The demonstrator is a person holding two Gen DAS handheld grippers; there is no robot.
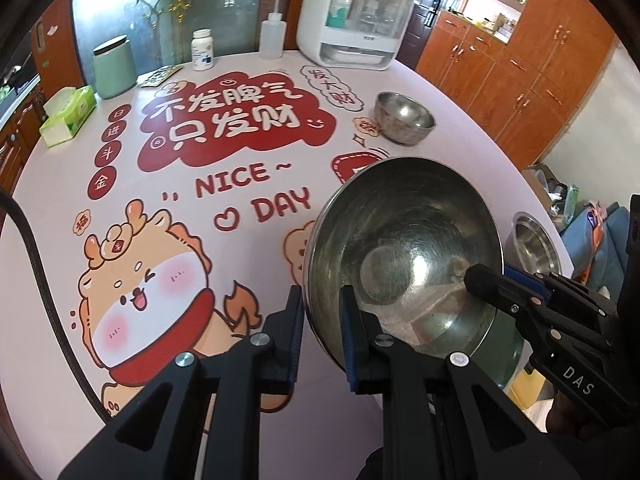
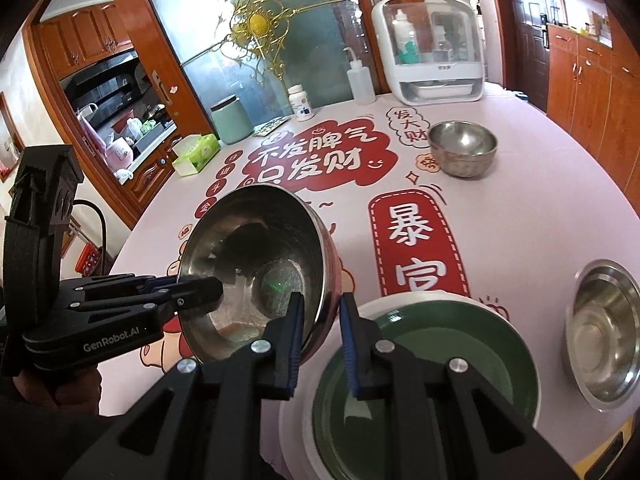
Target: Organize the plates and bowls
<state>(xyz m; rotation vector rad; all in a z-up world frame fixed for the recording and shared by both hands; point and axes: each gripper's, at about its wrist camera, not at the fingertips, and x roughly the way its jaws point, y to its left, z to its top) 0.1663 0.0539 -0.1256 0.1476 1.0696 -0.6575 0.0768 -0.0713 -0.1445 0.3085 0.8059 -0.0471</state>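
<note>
1. Holding one steel bowl [image 1: 404, 256] in the air with both tools, tilted, its opening facing the cameras, above the near part of the table [image 1: 248, 248].
2. Left gripper [image 1: 320, 324]: jaws nearly closed, clamped on the bowl's rim, one finger outside the wall, one inside.
3. Right gripper [image 2: 320, 336]: jaws also nearly closed, pinching the opposite rim of the same bowl [image 2: 256, 272], one finger inside, one outside.
4. In the left wrist view the right gripper [image 1: 486, 276] comes in from the right edge, tip on the far rim; in the right wrist view the left gripper [image 2: 200, 292] comes in from the left, tip on the rim.
5. Green bowl with white outer wall [image 2: 420, 384] sits on the table just below and beside the held bowl, partly hidden by the right tool's fingers; only a sliver shows in the left view [image 1: 506, 356].
6. Second steel bowl [image 2: 604, 340] rests near the table's right edge, well apart from the held one.
7. Third steel bowl [image 2: 464, 148], upright, at the far right of the table, in front of a white cabinet with clear door [image 2: 432, 48].
8. Far side of table: squeeze bottle [image 2: 360, 76], white pill bottle [image 2: 301, 102], green canister [image 2: 232, 120], tissue box [image 2: 196, 152].
</note>
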